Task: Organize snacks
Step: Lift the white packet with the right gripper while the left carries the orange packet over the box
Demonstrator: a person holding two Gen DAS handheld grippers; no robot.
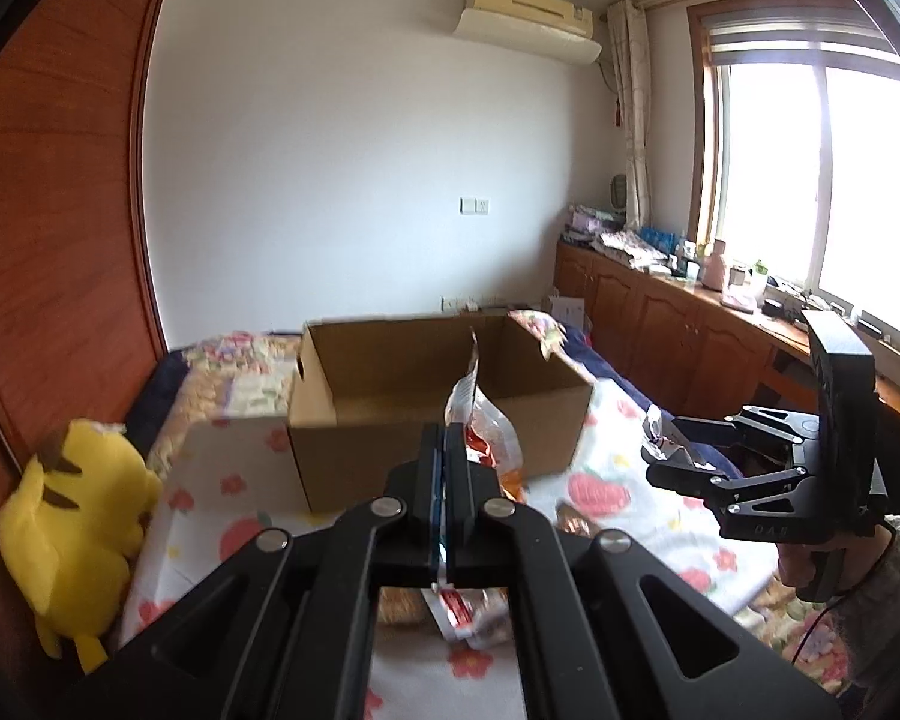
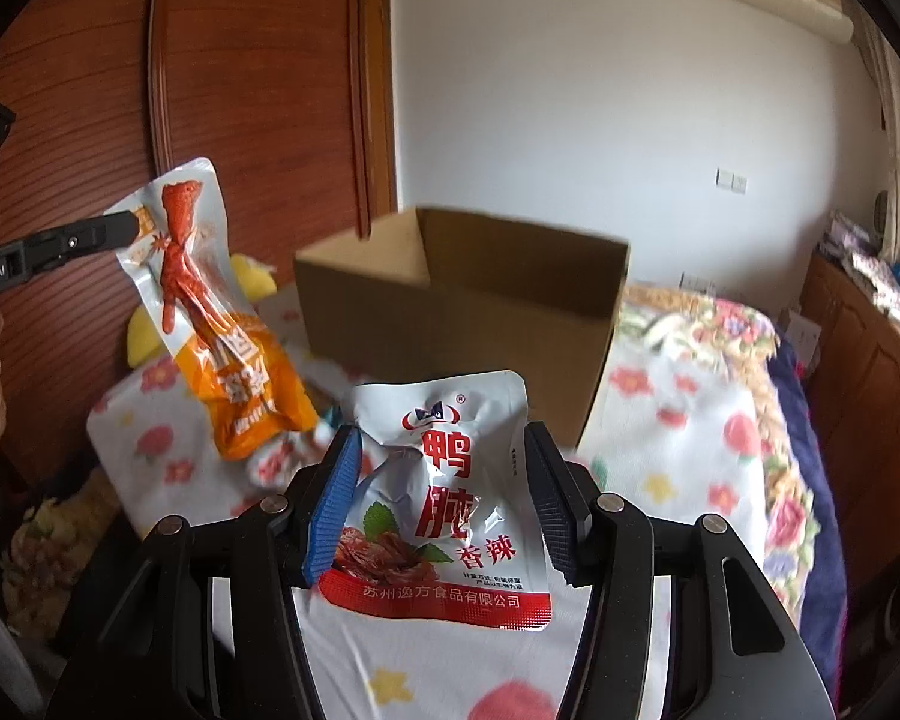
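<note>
Black left claw (image 1: 444, 462) is fully closed, pinching the edge of an orange-and-silver foil snack pouch (image 2: 210, 312); the pouch hangs from its tips, clear of the bed. Black right claw (image 2: 444, 498) with blue-faced pads (image 2: 336, 504) is part-way closed on a silver-and-red foil snack pouch with red Chinese lettering (image 2: 444, 498), one pad against each side edge, pouch face-up to the camera.

Both pouches are held above the bed with the white floral-print sheet (image 2: 678, 438). Open brown cardboard box (image 1: 438, 402) stands on the bed just beyond both claws; its visible interior shows bare cardboard. Yellow plush toy (image 1: 72, 516) lies at the bed's left edge against the reddish-brown wooden wardrobe (image 1: 60, 180). More wrappers lie on the sheet below the left claw; detail unclear.
</note>
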